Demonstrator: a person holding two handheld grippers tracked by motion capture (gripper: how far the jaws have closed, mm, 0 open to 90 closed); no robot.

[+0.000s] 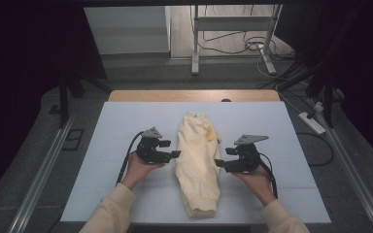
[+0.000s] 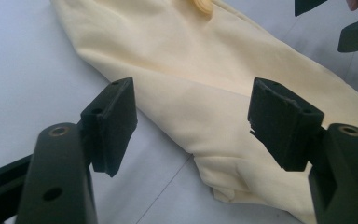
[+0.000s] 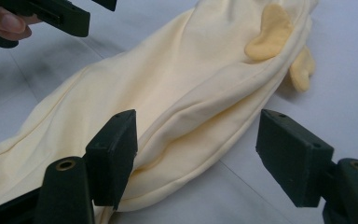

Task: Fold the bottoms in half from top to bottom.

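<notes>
Item: pale yellow folded cotton garment (image 1: 197, 162), long and narrow, lying lengthwise at the centre of the white table sheet (image 1: 111, 126), its cuffed end pointing toward six o'clock and its darker yellow drawstring tabs (image 1: 210, 134) sitting toward twelve o'clock. No brand, label or writing is showing on the cloth.

Left gripper (image 1: 177, 154): black, two-jaw, sitting at nine o'clock of the garment, just beside its edge; jaws are standing apart with nothing between the pads. In the left gripper view the garment (image 2: 205, 88) is lying ahead of the parted jaws.

Right gripper (image 1: 218, 163): black, sitting at three o'clock of the garment, jaws likewise standing apart, gripping nothing. In the right gripper view the cloth (image 3: 168, 107) is lying just beyond the pads, untouched.

Neither gripper is bearing legible markings.
</notes>
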